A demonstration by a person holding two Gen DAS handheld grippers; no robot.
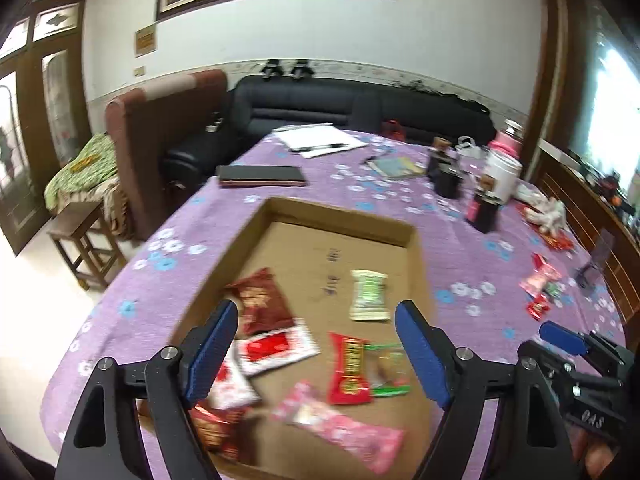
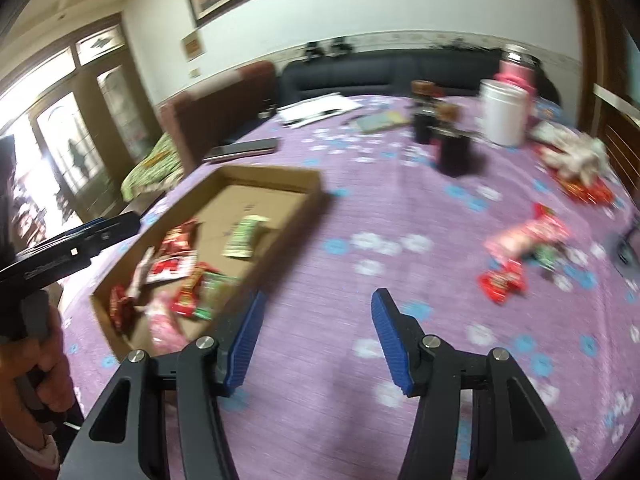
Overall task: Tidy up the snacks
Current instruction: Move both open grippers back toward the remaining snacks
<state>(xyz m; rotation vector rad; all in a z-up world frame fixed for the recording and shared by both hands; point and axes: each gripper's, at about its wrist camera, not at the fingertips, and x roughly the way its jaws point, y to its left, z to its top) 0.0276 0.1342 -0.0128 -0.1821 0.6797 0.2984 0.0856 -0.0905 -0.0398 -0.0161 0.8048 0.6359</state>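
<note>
A shallow cardboard box (image 1: 280, 210) (image 2: 280, 216) lies on the purple flowered tablecloth and holds several snack packets: a dark red one (image 1: 260, 304), a green and white one (image 1: 369, 295), a red bar (image 1: 348, 368), a pink one (image 1: 344, 426). My left gripper (image 1: 316, 320) hangs open above the box with nothing between its blue pads. My right gripper (image 2: 318, 308) is open over bare cloth to the right of the box, empty. Loose packets (image 2: 524, 240) (image 1: 540, 280) lie on the cloth further right, a red one (image 2: 502, 286) nearest.
Dark jars (image 2: 454, 148), a white canister (image 2: 504, 114), papers with a pen (image 1: 320, 140), a dark flat case (image 1: 262, 176) and a white cloth bundle (image 2: 576, 156) stand at the table's far side. A black sofa (image 1: 360, 104) and a wooden stool (image 1: 84, 248) lie beyond.
</note>
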